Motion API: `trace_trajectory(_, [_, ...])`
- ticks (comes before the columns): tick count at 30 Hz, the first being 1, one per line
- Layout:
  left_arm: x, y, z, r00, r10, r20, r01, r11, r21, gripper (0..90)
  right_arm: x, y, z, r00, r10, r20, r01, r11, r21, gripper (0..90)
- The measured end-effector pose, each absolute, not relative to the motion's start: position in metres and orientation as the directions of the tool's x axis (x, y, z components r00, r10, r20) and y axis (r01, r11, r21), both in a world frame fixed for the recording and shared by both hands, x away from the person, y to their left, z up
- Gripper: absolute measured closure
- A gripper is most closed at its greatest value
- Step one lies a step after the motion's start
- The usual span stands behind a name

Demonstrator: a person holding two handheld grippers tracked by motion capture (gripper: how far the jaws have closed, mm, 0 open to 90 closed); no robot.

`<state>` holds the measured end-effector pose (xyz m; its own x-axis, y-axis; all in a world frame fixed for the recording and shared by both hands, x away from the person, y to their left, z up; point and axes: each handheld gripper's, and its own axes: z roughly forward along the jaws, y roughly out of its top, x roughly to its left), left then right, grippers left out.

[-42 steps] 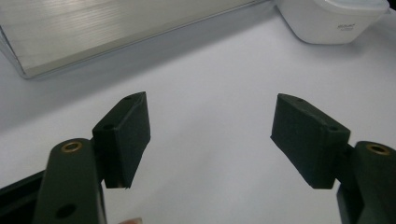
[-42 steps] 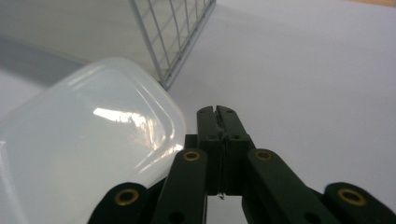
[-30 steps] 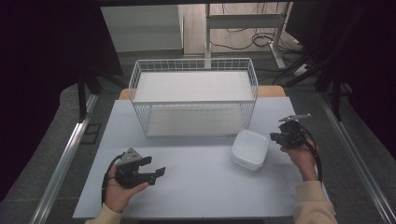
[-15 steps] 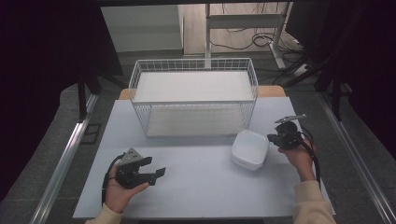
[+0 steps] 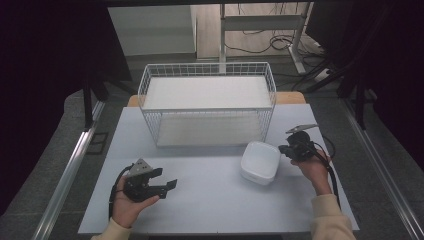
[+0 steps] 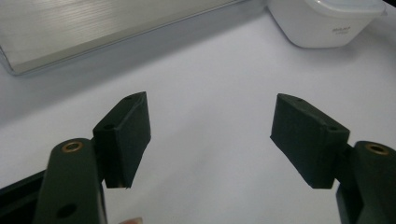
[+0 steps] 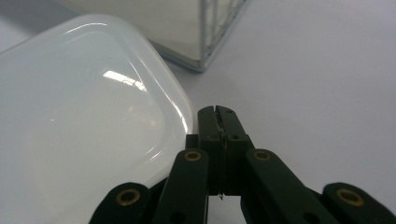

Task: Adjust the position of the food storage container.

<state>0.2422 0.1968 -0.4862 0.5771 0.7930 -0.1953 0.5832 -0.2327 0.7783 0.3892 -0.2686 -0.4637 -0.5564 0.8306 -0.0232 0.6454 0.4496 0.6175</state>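
Jaws of the right gripper (image 7: 218, 119) are pressed together with nothing between them, their tips just beside the rim of the white plastic box (image 5: 260, 161), which sits lid-up on the table (image 5: 210, 200) in front of the wire basket (image 5: 207, 106). On the table's near left, well apart from the box, the left gripper (image 6: 210, 135) rests with its jaws spread wide and empty.

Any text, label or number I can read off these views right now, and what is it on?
Small grey print on the side wall of the white lidded container: too small and blurred to read in the left gripper view.
Wire basket, table, both hand-held grippers: no readable markings.
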Motion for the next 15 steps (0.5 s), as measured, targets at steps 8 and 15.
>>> trace_trajectory(8, [0.242, 0.197, -0.486, 0.577, 0.794, -0.193, 0.582, -0.233, 0.779, 27.7, 0.384, -0.246, -0.464, -0.602, 0.798, -0.029, 0.624, 0.493, 0.606, 89.6])
trace_trajectory(15, [0.242, 0.198, -0.486, 0.573, 0.796, -0.195, 0.584, -0.229, 0.779, 27.8, 0.379, -0.229, -0.464, -0.638, 0.77, -0.016, 0.612, 0.52, 0.595, 89.6])
